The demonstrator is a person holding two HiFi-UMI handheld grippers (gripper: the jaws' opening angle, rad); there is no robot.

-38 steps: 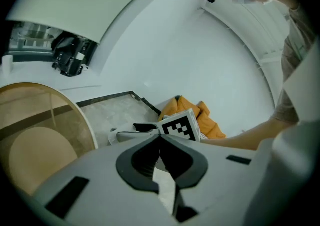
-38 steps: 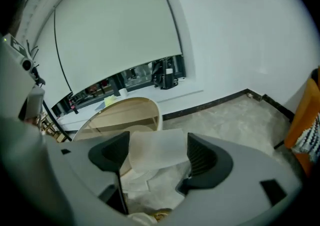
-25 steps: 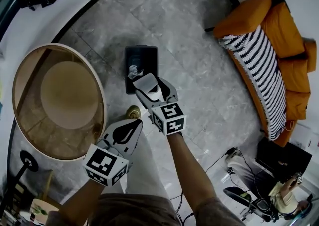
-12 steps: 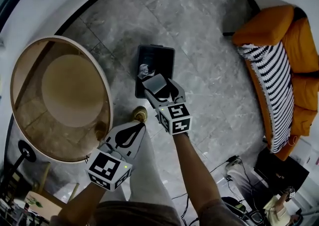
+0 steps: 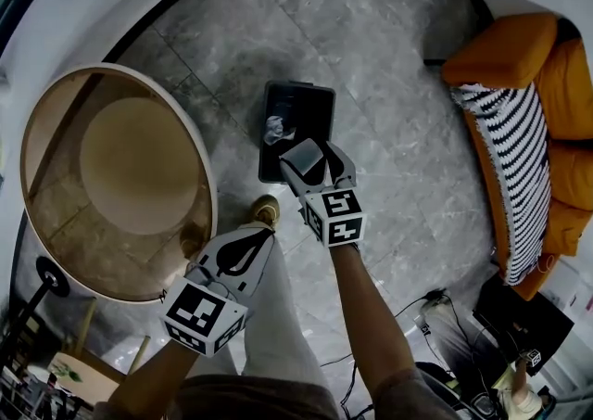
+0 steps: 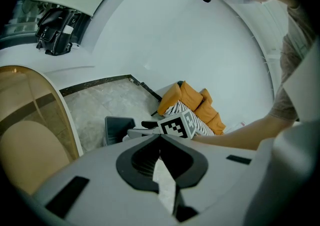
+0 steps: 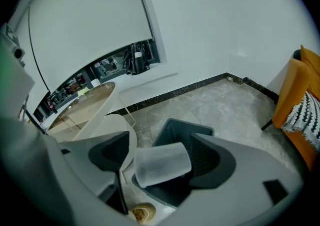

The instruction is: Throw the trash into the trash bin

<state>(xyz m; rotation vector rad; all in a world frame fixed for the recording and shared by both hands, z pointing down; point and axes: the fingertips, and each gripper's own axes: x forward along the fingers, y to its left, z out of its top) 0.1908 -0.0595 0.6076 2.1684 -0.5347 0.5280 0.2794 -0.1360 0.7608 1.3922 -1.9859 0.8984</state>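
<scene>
A dark rectangular trash bin (image 5: 317, 101) stands on the grey stone floor, with a crumpled white paper (image 5: 275, 129) inside it. My right gripper (image 5: 311, 147) hangs over the bin's near end, shut on a translucent plastic cup (image 5: 304, 161) that lies sideways between the jaws. In the right gripper view the cup (image 7: 162, 164) sits straight above the bin (image 7: 176, 131). My left gripper (image 5: 267, 235) is lower left, beside the person's leg, its tips together and nothing clearly held. From the left gripper view the bin (image 6: 117, 127) lies ahead, behind my left gripper (image 6: 160, 136).
A round glass-and-wood table (image 5: 120, 177) fills the left. An orange sofa (image 5: 556, 84) with a striped throw (image 5: 519, 159) stands at the right. The person's shoe (image 5: 262, 212) is just short of the bin. Cables and gear (image 5: 500, 335) lie at the lower right.
Both grippers have sunk lower. The right one has carried the cup down, closer over the bin's near end. The jaws have kept their states.
</scene>
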